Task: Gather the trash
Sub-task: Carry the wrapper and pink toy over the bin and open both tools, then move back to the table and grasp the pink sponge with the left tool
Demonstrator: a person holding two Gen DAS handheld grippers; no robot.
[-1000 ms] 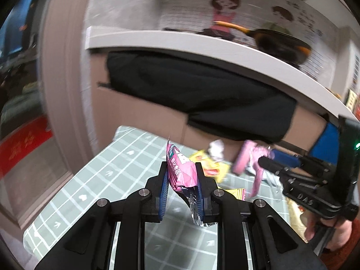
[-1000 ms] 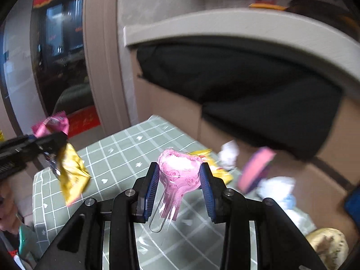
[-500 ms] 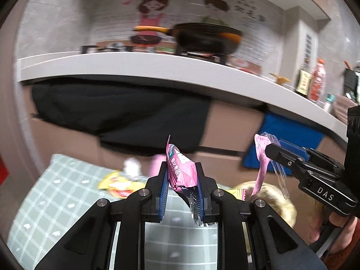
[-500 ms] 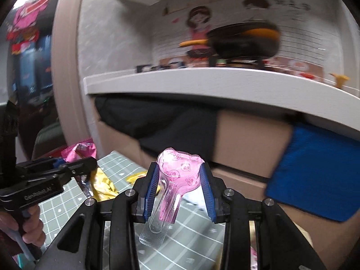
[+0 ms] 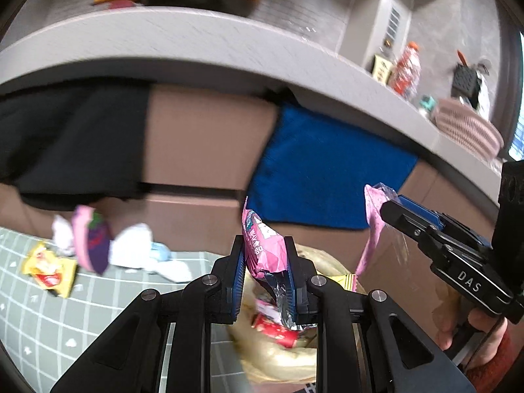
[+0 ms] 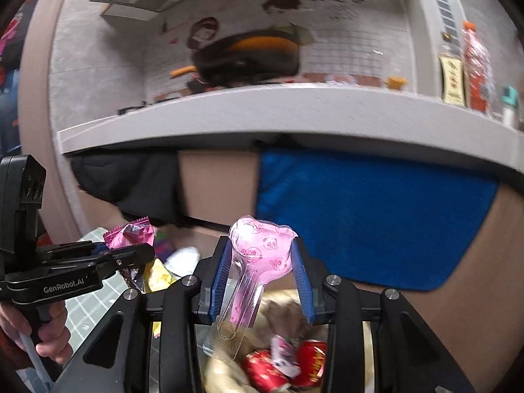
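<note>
Both grippers now sit over the pale trash bag (image 6: 229, 370), away from the green checked tablecloth (image 5: 49, 321) they faced a second ago. Red wrappers (image 6: 288, 366) inside the bag come into the right wrist view (motion blur persists). The blue cloth (image 5: 327, 170) fills the background where the black cloth (image 5: 65, 144) did. The littered wrappers (image 5: 91, 245) drift to the left edge.

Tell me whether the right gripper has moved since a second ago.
Yes. The right gripper swung rightward from the black cloth toward the blue cloth, now above the trash bag.
</note>
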